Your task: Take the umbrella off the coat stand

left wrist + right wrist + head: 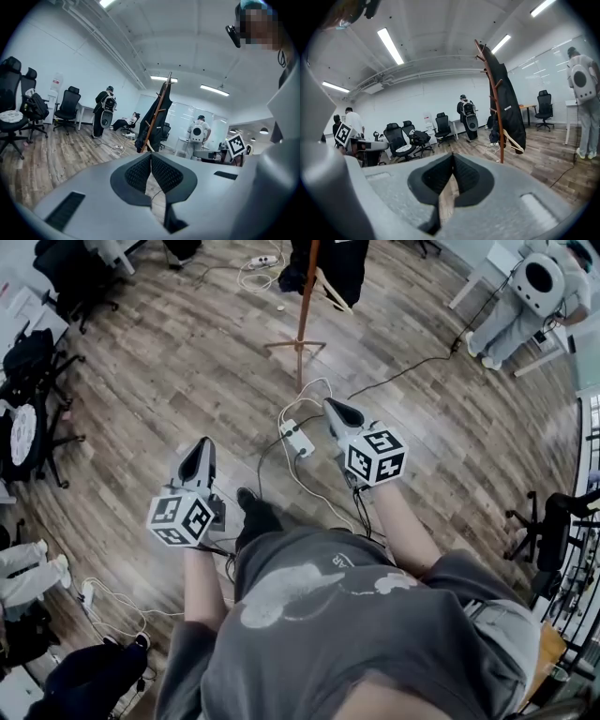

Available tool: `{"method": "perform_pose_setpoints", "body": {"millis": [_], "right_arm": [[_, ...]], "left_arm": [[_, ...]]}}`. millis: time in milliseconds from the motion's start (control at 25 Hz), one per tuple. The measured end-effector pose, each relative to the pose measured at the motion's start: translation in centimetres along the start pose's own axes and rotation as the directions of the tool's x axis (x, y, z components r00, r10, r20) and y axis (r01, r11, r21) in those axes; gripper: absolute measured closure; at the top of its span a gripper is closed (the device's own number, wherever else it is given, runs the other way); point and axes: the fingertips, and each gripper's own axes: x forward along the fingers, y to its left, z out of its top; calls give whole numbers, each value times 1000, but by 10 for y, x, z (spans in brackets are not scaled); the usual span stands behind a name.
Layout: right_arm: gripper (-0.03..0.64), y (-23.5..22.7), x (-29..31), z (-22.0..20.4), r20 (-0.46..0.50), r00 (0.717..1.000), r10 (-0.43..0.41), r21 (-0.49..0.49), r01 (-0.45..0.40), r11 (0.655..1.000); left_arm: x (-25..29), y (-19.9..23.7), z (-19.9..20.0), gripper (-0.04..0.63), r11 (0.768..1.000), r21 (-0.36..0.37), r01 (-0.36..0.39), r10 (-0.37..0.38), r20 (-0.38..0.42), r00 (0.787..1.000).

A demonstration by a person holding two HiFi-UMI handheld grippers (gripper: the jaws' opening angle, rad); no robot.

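Note:
The wooden coat stand rises from the floor well ahead of me, a long dark hanging shape draped on it. In the right gripper view the coat stand carries that dark shape, and a pale curved piece juts out at its lower end; I cannot tell umbrella from coat. The stand also shows in the left gripper view. My left gripper and right gripper are both held out above the floor, short of the stand. The left gripper and right gripper have their pads together with nothing between them.
A white power strip and cables lie on the wood floor between me and the stand. Black office chairs line the left side. A person in white with a backpack stands at the upper right. Desks and more people are farther off.

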Motion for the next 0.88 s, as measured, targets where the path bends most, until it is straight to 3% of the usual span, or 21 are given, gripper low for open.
{"method": "perform_pose_setpoints", "body": {"millis": [480, 880], "right_arm": [[620, 27, 176, 54, -9, 994, -105, 60, 106, 993], [620, 13, 241, 65, -31, 983, -181, 80, 182, 980]], "left_arm": [[62, 165, 71, 584, 997, -17, 76, -77, -61, 995], [98, 232, 78, 584, 991, -57, 118, -124, -112, 986]]}}
